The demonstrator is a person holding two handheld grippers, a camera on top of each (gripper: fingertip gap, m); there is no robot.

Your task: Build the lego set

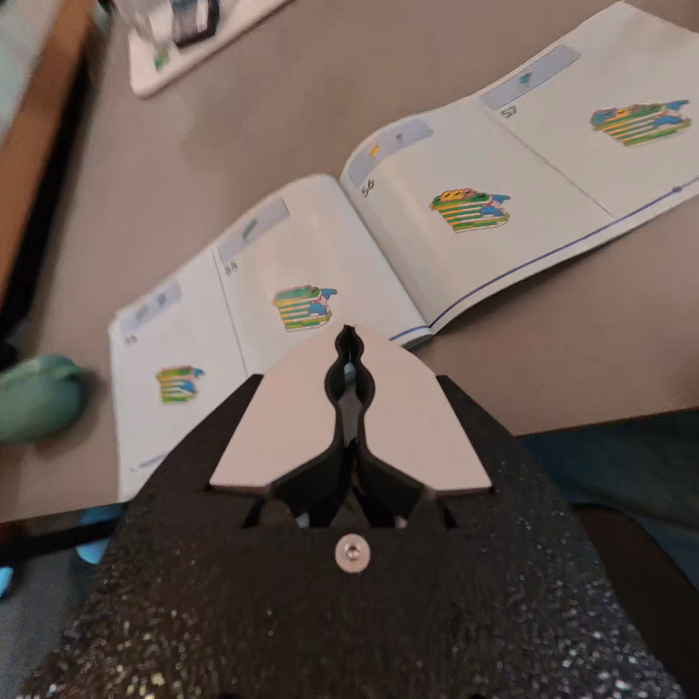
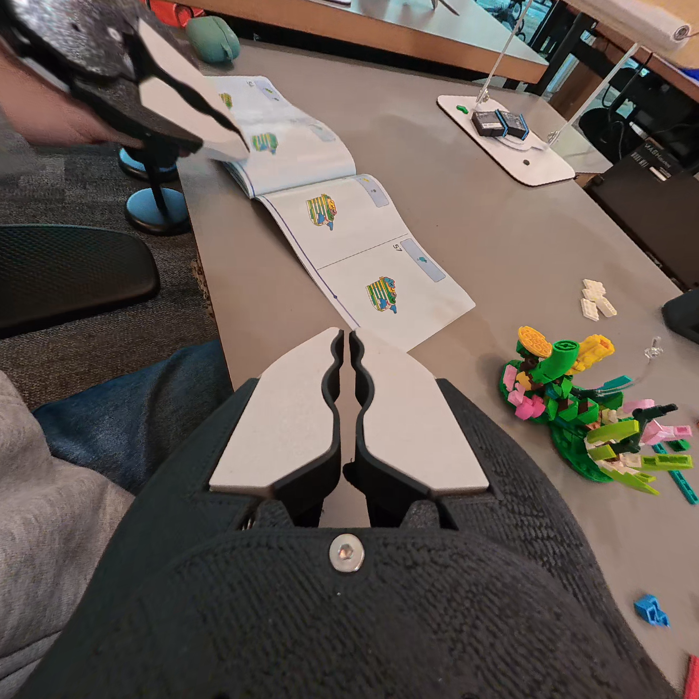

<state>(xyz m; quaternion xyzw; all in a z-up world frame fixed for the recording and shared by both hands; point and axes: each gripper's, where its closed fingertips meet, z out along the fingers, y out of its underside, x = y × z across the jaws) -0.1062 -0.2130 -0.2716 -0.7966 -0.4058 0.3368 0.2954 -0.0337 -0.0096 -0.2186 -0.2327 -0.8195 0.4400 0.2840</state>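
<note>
An open instruction booklet with coloured drawings of a brick model lies on the grey table. My left gripper is shut with nothing between its pads, hovering over the booklet's near edge by the left page. It also shows in the right wrist view, held by a hand above the booklet's far page. My right gripper is shut and holds nothing, just short of the booklet's near corner. A green brick plant model with pink and yellow parts stands to its right.
Loose white bricks, a blue piece and a red piece lie at the right. A white board with black blocks sits far back. A teal soft object lies at the far corner. A chair and a person's leg are left of the table. Across from one pair of fingers to the other is roughly 25 cm.
</note>
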